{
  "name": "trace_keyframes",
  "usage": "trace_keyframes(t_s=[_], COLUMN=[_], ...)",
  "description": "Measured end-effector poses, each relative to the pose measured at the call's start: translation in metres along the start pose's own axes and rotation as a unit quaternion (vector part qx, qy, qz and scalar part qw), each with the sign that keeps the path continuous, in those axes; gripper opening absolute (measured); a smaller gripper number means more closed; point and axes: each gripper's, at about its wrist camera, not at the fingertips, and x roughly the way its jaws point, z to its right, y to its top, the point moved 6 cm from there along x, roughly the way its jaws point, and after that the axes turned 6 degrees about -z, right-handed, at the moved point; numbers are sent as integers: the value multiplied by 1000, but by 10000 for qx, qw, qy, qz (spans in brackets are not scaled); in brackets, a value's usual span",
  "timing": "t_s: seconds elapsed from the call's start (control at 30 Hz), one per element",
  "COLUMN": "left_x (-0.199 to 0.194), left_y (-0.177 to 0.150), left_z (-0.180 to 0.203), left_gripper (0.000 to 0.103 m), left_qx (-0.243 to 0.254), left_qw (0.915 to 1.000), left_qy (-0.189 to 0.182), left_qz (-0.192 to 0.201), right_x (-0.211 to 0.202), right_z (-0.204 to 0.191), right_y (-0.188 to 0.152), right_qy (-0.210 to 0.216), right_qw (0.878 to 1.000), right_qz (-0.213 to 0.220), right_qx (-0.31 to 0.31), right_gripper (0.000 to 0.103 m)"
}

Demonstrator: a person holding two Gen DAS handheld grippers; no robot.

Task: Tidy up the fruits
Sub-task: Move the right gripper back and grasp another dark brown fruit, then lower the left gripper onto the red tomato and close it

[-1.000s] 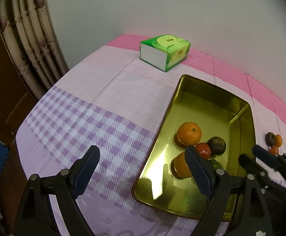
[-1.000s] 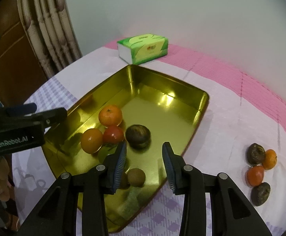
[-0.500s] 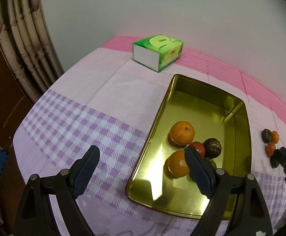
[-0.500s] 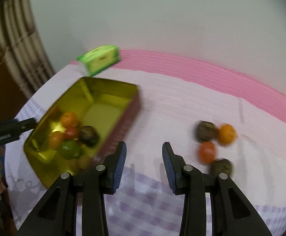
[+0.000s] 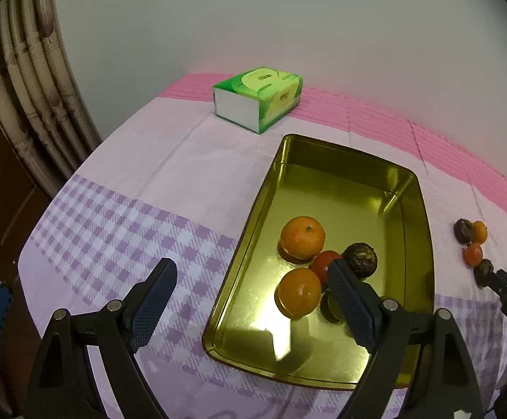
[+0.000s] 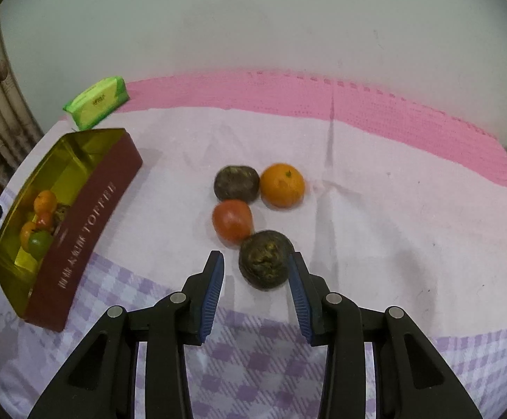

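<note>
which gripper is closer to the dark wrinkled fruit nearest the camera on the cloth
Right. The right gripper has that dark wrinkled fruit between its open fingers; the left gripper hangs over the gold tin, well aside.

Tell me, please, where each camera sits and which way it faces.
Left wrist: on the left gripper, looking down over its open fingers at the tin of fruit; the right gripper pokes in at right.
Right wrist: on the right gripper, looking down at four loose fruits on the cloth, fingers either side of the nearest.
Shared: tin, tissue box, loose fruits.
</note>
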Motion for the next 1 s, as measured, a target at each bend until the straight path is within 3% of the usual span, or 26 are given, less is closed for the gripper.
trace_keyframes(t_s=[0.23, 0.57, 0.67, 1.0], left_x=[3, 1, -5, -22], left_y=[-1, 1, 4, 12], left_z=[3, 9, 22, 103], left_gripper=[86, 86, 86, 86], left_qx=[23, 181, 360, 1008], left_qw=[10000, 9997, 9992, 9941], left_qy=[49, 177, 181, -327], left_qz=[0, 8, 24, 214], right_x=[13, 27, 28, 26], right_z=[5, 10, 10, 18], right_y=[3, 2, 2, 0], right_qy=[-123, -29, -46, -173], right_qw=[9999, 10000, 9999, 9995], right_qz=[55, 42, 54, 220], right_qx=[-98, -13, -83, -115], right_gripper=[45, 45, 45, 44])
